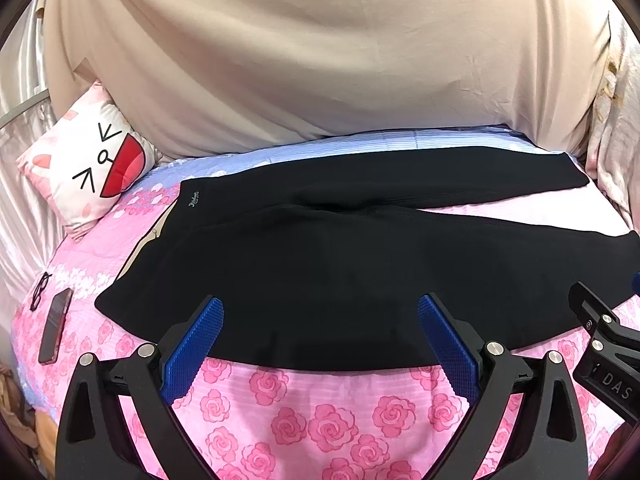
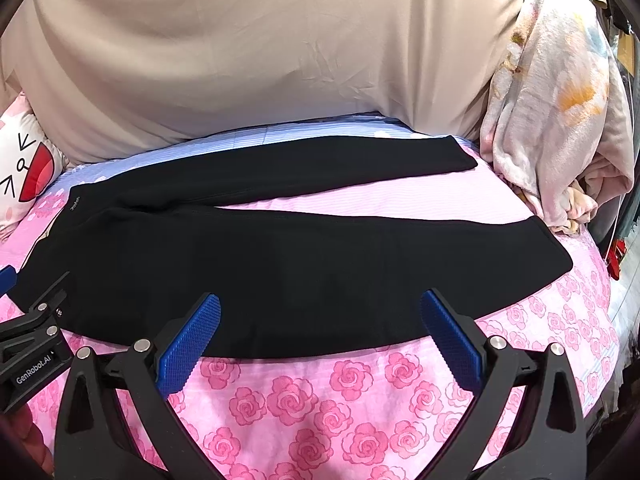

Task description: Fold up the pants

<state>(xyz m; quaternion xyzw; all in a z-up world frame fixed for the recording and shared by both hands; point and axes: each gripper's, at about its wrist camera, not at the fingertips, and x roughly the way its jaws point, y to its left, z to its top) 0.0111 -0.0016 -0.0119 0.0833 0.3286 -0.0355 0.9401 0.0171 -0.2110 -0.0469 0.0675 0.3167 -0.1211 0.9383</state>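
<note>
Black pants lie flat across a pink rose-print bed sheet, waistband at the left, two legs spread to the right with a gap of sheet between them. They also show in the right wrist view. My left gripper is open and empty, its blue pads just above the near edge of the pants near the waist end. My right gripper is open and empty above the near leg's front edge. The right gripper's body shows at the left view's right edge; the left gripper's body shows at the right view's left edge.
A cat-face pillow lies at the back left. A phone and glasses lie on the sheet at the left. A beige cloth covers the back. A crumpled floral blanket sits at the right.
</note>
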